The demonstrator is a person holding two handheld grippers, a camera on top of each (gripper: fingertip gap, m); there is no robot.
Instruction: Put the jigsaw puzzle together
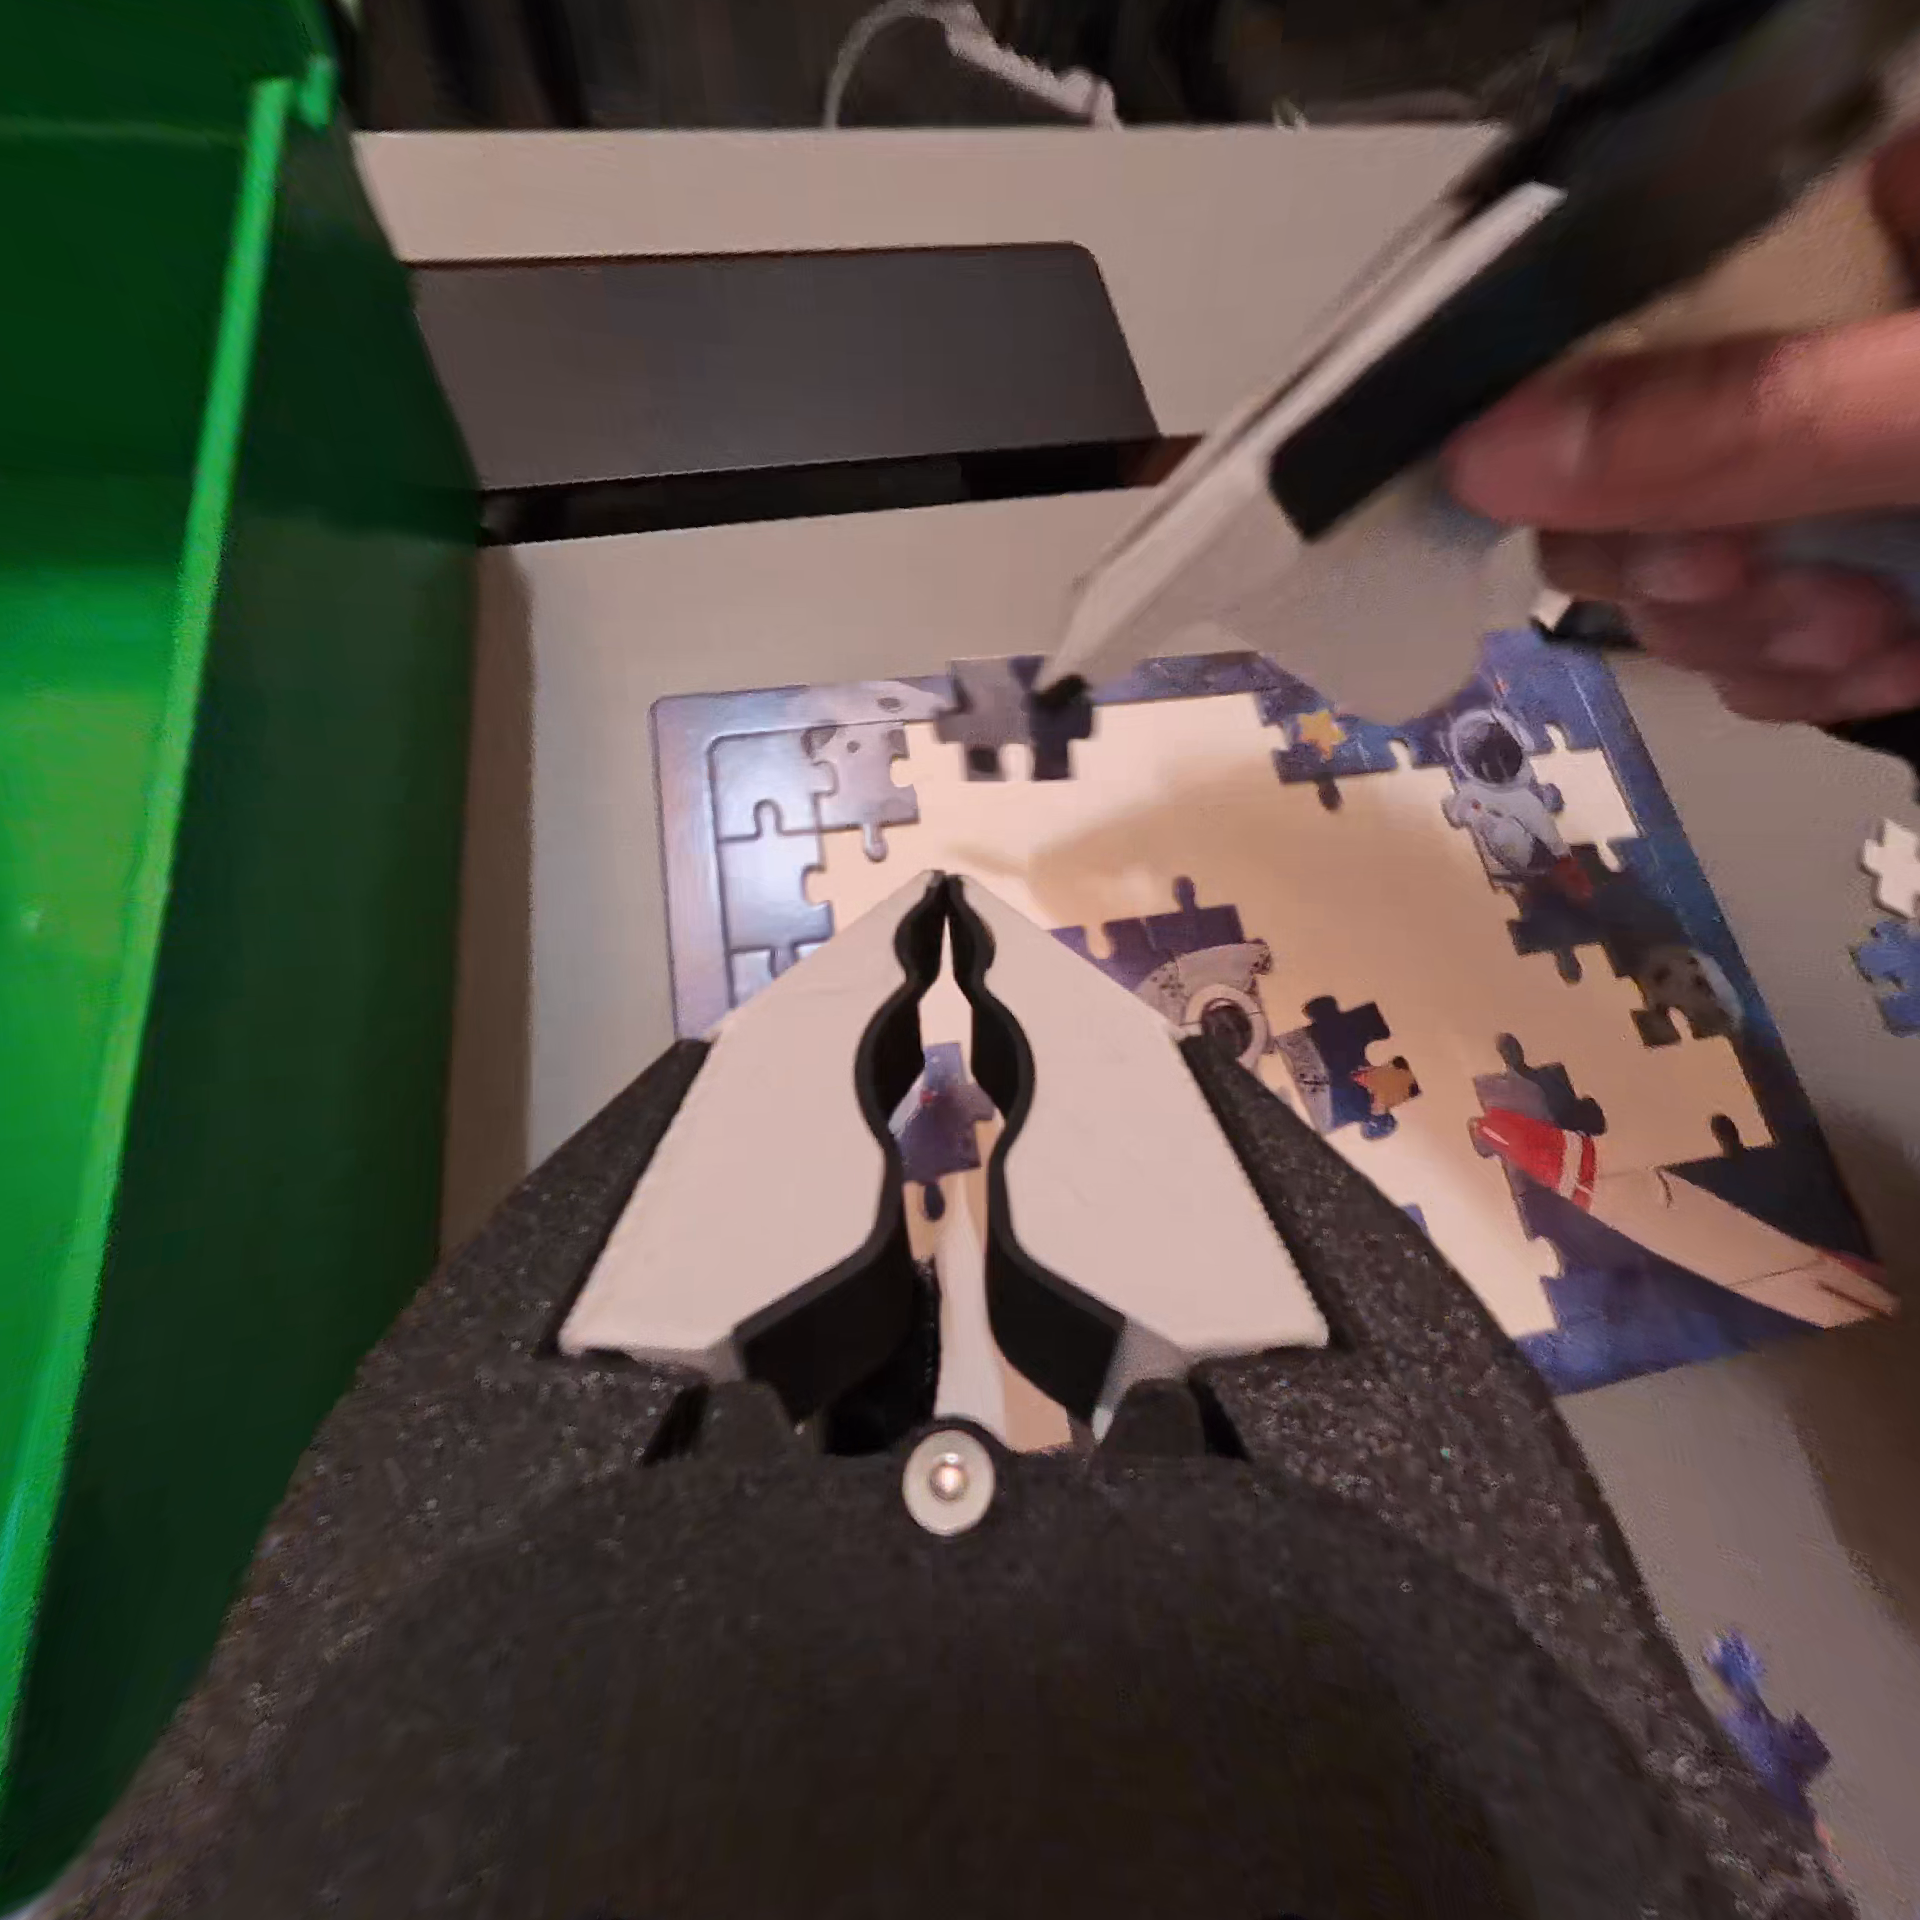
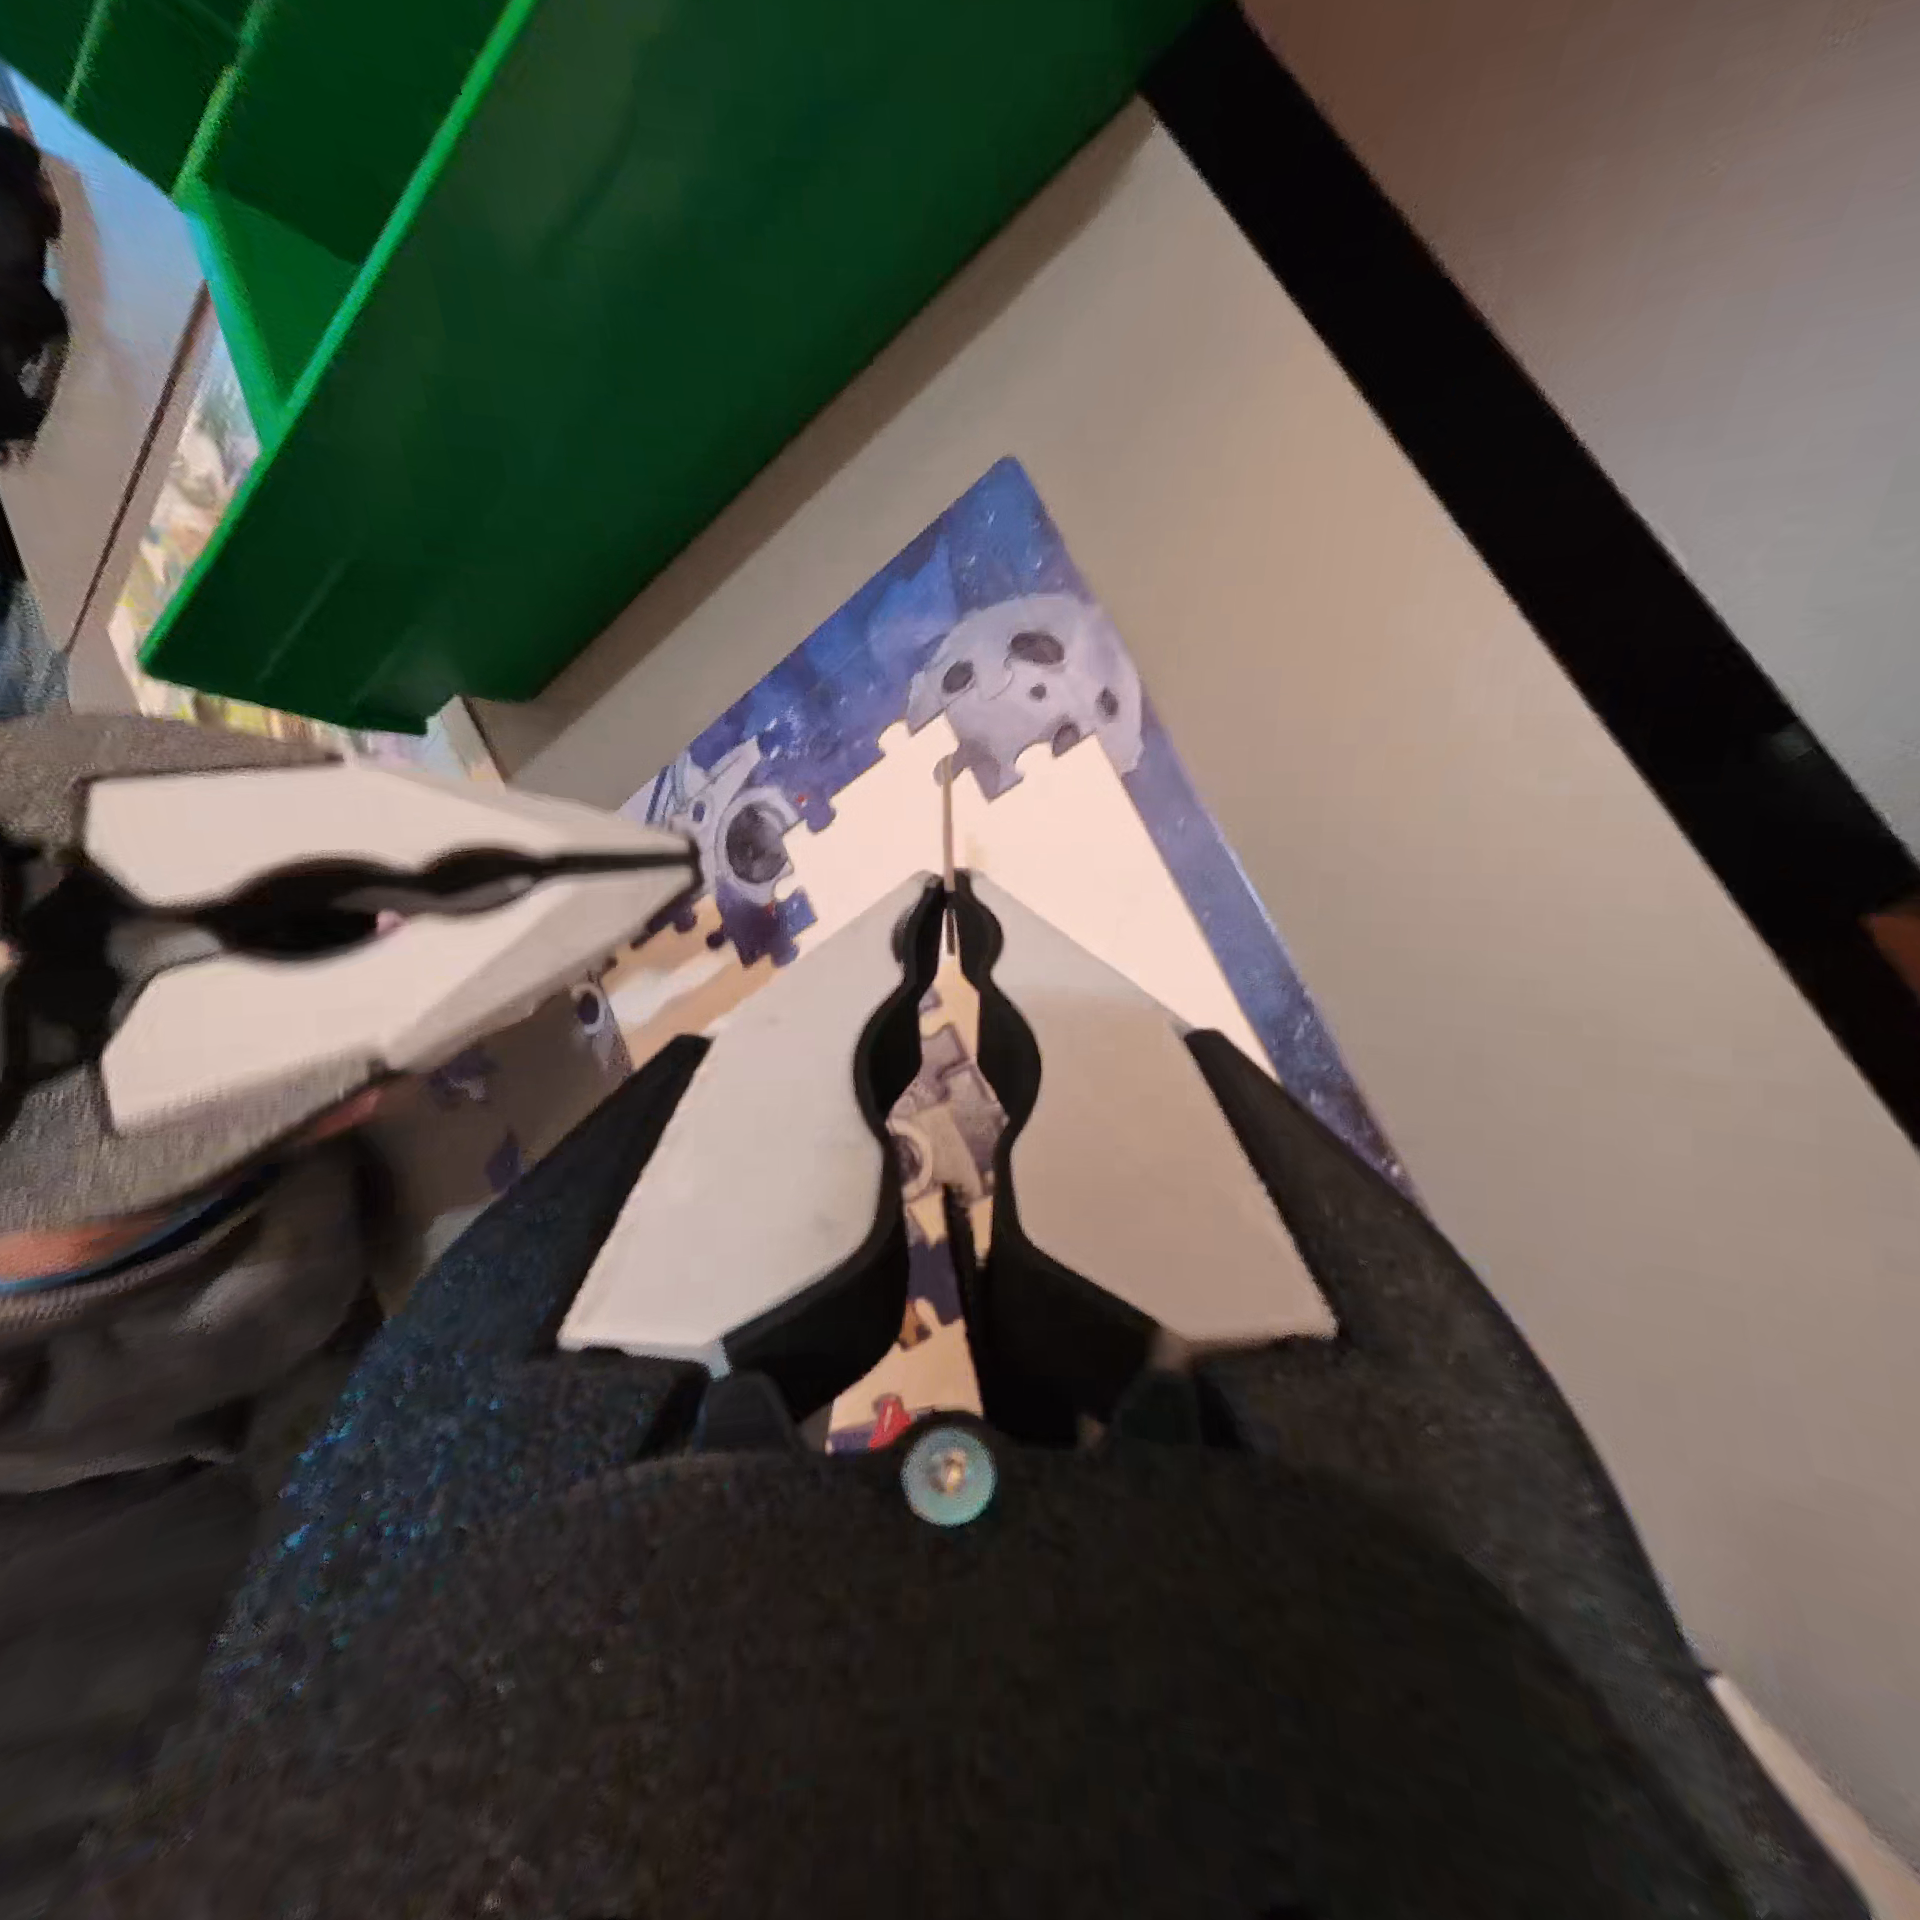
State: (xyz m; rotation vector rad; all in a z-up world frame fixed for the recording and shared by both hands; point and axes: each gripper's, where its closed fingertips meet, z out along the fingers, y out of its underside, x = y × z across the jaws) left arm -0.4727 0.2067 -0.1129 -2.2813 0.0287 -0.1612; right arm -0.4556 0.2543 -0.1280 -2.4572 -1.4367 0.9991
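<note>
The right gripper point(image 1: 1065, 691) pinches a thin, light cardboard piece point(image 1: 1013, 717) by its edge at the far edge of the puzzle tray point(image 1: 1714, 1174), best held gently there, while the left gripper point(image 1: 945, 883) hovers closed and empty.

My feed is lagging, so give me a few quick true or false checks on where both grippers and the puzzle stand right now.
1. The right gripper is shut on a puzzle piece. True.
2. The left gripper holds a piece. False: it is shut, with nothing in it.
3. The puzzle tray is fully filled. False: most of its middle is bare.
4. A green bin stands left of the tray. True.
5. Loose pieces lie off the tray's right edge. True.
</note>
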